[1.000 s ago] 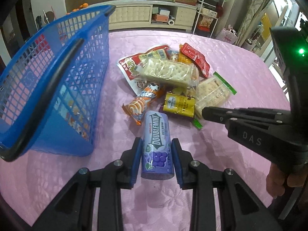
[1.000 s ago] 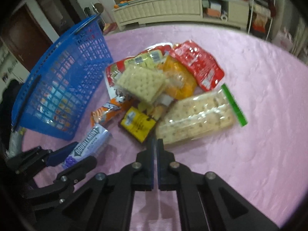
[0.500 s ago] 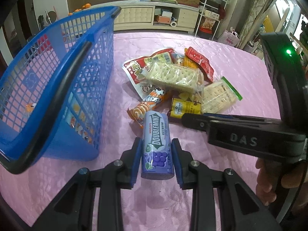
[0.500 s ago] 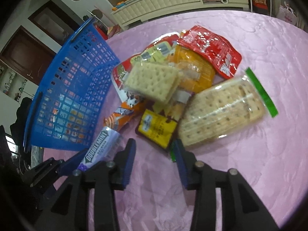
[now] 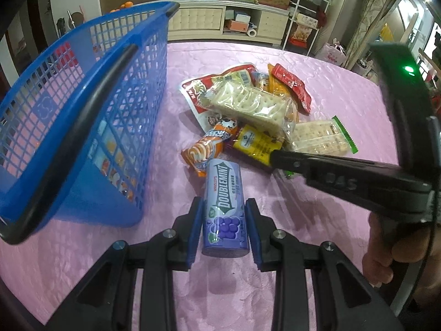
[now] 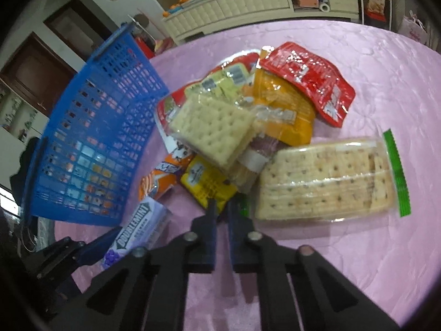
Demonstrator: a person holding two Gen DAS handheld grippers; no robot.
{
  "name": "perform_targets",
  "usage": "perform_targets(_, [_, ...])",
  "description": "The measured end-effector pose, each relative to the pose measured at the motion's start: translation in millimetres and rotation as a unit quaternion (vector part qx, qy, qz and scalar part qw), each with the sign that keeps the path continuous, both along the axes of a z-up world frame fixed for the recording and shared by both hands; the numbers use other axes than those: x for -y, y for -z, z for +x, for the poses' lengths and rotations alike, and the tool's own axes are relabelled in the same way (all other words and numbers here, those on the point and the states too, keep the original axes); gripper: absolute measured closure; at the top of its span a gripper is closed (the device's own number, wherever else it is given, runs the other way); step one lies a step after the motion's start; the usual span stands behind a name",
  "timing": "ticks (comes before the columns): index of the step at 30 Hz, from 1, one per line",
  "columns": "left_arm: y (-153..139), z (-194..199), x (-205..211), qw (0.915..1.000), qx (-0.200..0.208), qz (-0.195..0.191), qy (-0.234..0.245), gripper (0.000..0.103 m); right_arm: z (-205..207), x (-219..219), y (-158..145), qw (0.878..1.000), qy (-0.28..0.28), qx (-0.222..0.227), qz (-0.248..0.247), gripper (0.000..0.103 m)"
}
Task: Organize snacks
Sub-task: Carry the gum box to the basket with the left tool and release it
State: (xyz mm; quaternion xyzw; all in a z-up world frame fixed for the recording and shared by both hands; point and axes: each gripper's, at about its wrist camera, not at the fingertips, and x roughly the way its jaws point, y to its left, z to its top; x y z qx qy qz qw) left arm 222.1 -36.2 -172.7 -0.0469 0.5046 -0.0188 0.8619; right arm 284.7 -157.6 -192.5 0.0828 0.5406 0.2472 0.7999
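Note:
My left gripper [image 5: 223, 207] is shut on a purple Doublemint gum canister [image 5: 224, 204], which also shows in the right wrist view [image 6: 137, 227]. A blue mesh basket [image 5: 82, 104] stands to its left, holding a few snacks. My right gripper [image 6: 220, 209] has its jaws nearly closed on the near edge of a yellow packet [image 6: 206, 183] at the front of the snack pile. The pile holds a cracker pack [image 6: 215, 129], a long cracker pack with a green seal [image 6: 328, 182], a red packet [image 6: 308, 80] and an orange packet [image 6: 157, 176].
The pink tablecloth [image 5: 330, 63] covers the table. A cream cabinet [image 5: 220, 24] with boxes and a wire shelf rack [image 5: 306, 8] stand beyond the far edge. The basket also appears at left in the right wrist view [image 6: 96, 149].
My right gripper opened, moved forward to the yellow packet and closed down on its edge. My left gripper kept hold of the gum canister and drew back slightly along the basket.

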Motion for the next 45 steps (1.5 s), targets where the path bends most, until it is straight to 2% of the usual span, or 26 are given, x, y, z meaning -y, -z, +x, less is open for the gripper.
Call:
perform_targets(9, [-13.9,-10.6,4.5,0.9999,0.013,-0.004,0.005,0.074,-28.2,18.3,-20.8,0.999,0.002,0.043,-0.009,0.1])
perform_targets(15, [-34.4,-21.4,6.2,0.9993,0.033,-0.016,0.012,0.074,-57.0,26.1,-53.2,0.997,-0.012,0.076,-0.024,0.102])
perform_targets(24, [-79.6,-48.9,1.7,0.996,0.072,-0.043,0.029,0.074,-90.9,34.4,-94.7,0.992,-0.002,0.112,-0.055,0.102])
perform_targets(28, [-104.7,-59.7,-6.2,0.9939,0.096,-0.042,0.035,0.074,-104.1,31.9,-121.3,0.989,-0.008,0.14,-0.057,0.102])
perform_targets(33, [-145.2,-66.7,-28.5,0.9894,0.129,-0.056,0.037,0.074,-114.8,11.9,-165.7,0.979,-0.024,0.191,-0.065,0.102])
perform_targets(37, [-170.9,-65.2,-51.1,0.9867,0.149,-0.053,0.037,0.074,-109.0,-10.4,-185.9,0.974,-0.034,0.213,-0.064,0.102])
perform_targets(45, [-188.8,-50.8,-103.2,0.9876,0.154,-0.025,0.016,0.074,-92.7,-55.3,-204.2,0.97,-0.057,0.232,-0.052,0.102])
